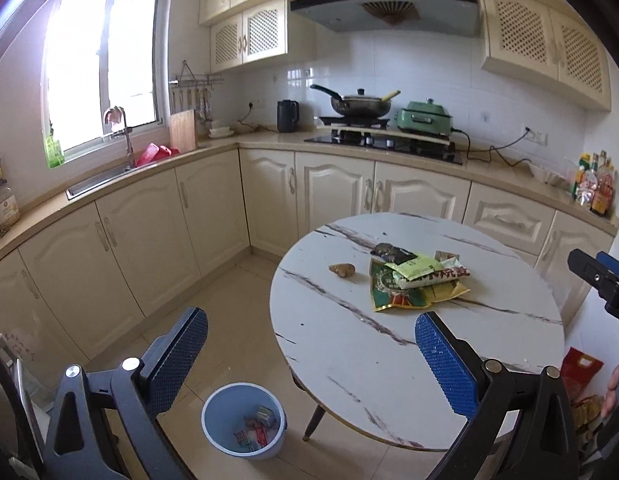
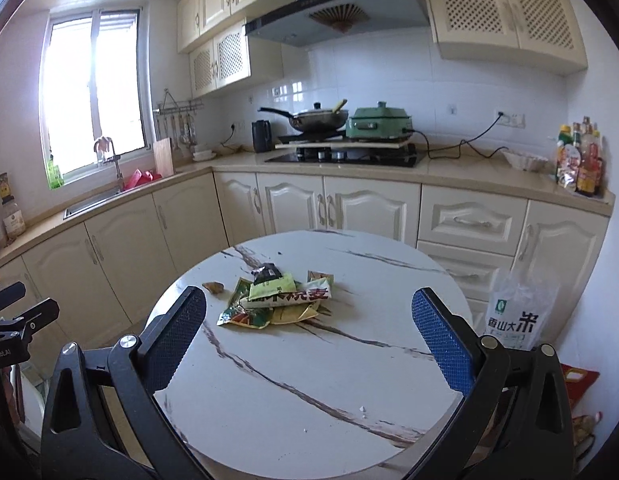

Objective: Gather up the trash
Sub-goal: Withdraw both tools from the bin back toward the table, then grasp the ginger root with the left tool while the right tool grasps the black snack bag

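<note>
A pile of green, yellow and red snack wrappers lies on the round white marble table; it also shows in the right wrist view. A brown scrap lies left of the pile, also seen from the right. A blue trash bin with some trash stands on the floor left of the table. My left gripper is open and empty, above the table's near left edge. My right gripper is open and empty, above the table in front of the pile.
Cream kitchen cabinets and a counter wrap around the back, with a sink, a stove with a pan and a green cooker. A white rice bag and a red bag stand on the floor right of the table.
</note>
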Action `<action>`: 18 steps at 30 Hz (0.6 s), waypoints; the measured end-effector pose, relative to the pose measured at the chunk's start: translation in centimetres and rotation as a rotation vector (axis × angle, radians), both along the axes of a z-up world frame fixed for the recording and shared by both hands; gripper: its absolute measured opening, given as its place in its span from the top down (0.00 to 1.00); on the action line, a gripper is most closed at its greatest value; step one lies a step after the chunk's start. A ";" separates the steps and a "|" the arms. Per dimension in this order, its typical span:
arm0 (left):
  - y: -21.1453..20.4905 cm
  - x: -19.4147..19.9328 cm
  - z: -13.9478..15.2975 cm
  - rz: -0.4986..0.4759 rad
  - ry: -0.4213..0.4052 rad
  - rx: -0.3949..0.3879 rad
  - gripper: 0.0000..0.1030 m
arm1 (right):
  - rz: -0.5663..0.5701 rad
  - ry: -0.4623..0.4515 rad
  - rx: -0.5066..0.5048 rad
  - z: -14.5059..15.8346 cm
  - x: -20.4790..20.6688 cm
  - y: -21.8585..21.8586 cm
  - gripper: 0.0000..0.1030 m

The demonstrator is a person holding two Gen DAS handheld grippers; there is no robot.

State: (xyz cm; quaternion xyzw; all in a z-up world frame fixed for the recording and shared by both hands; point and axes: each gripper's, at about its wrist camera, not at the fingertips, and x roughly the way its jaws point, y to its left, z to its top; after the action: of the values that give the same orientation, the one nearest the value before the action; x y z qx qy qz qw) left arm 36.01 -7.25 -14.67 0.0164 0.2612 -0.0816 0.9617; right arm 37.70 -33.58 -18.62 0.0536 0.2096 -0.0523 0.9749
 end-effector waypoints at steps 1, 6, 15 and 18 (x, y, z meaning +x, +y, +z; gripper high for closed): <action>-0.3 1.6 -0.1 -0.008 0.016 0.001 0.01 | -0.001 0.025 -0.003 -0.6 1.2 -0.3 0.00; -1.4 9.8 -0.7 -0.023 0.101 0.023 0.01 | 0.039 0.123 -0.045 -2.9 8.5 -1.2 0.00; -1.0 24.2 -2.3 -0.059 0.203 0.036 0.01 | 0.232 0.358 -0.070 -6.8 23.9 1.5 0.01; -1.1 28.3 -3.4 -0.082 0.229 0.055 0.01 | 0.268 0.419 -0.055 -8.5 27.9 2.2 0.02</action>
State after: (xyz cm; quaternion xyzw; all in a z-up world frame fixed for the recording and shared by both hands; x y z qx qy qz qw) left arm 64.27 -8.33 -18.11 0.0439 0.3704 -0.1151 0.9207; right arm 65.62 -31.34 -27.16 -0.0132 0.4110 0.0619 0.9094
